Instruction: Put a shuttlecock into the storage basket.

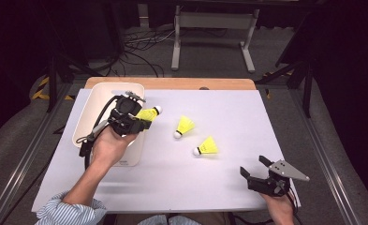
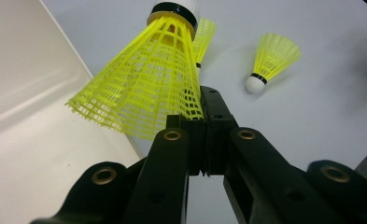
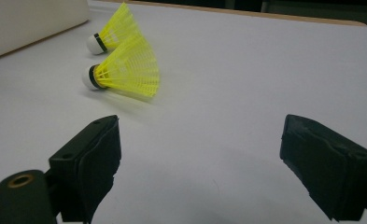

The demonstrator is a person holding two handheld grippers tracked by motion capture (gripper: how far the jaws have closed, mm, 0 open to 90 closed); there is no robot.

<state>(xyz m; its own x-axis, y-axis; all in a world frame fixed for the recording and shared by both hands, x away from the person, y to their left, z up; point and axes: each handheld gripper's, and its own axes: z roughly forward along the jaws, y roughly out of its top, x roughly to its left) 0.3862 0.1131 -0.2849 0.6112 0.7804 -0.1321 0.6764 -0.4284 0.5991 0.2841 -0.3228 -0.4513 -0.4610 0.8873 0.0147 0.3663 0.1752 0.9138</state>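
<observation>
- The white table top is the biggest thing; behind it a strip of brown wood shows, and beyond that a dark floor with cables and a grey stand.
- The cream tray lies on the left part of the table, long side running away from the person; its inside looks bare.
- The left gripper is above the right rim of the tray, held in the person's left hand, with a striped sleeve at the bottom edge of the high view.
- The right gripper rests low near the right front corner of the table — its jaws stand wide apart with nothing between them.
- The held shuttlecock is clamped by its yellow skirt between the closed left jaws, its white cork pointing away from the hand, just beside the tray edge.
- Two more shuttlecocks lie on the table, well apart from the tray: the middle shuttlecock and the nearer shuttlecock, both on their sides.
- Nothing stands between the held one and the tray — the way is free.
</observation>
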